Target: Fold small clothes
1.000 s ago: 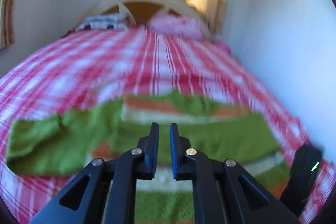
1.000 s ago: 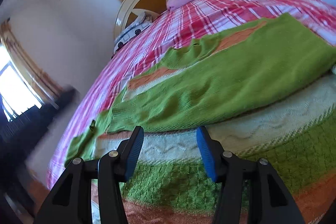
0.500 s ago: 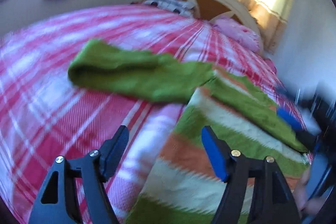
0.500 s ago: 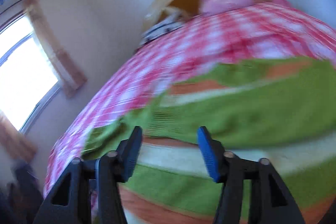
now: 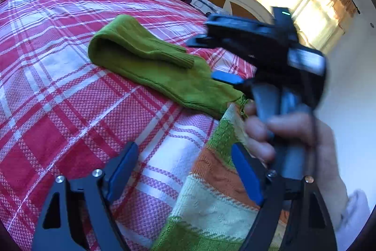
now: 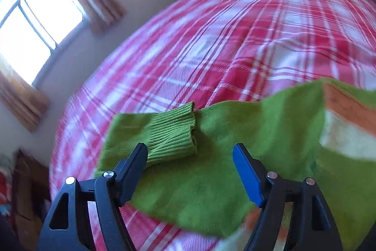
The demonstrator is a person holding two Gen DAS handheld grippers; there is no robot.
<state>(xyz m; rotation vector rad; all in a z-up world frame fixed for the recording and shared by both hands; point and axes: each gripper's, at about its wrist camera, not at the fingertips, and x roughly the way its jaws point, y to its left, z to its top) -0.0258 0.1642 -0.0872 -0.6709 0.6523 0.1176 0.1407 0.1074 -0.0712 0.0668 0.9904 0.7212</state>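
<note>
Right wrist: sweater sleeve (image 6: 188,152) under spread gripper (image 6: 190,164).

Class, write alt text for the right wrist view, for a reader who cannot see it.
The open right gripper hovers over a green sweater sleeve folded back on itself, its ribbed cuff lying on top. The sleeve rests on a red plaid bedspread, with a bright window at left.

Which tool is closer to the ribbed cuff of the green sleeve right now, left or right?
Right. The right tool hangs open directly over the ribbed cuff. The left tool is open, farther back over the plaid bedspread beside the sweater's striped body.
</note>
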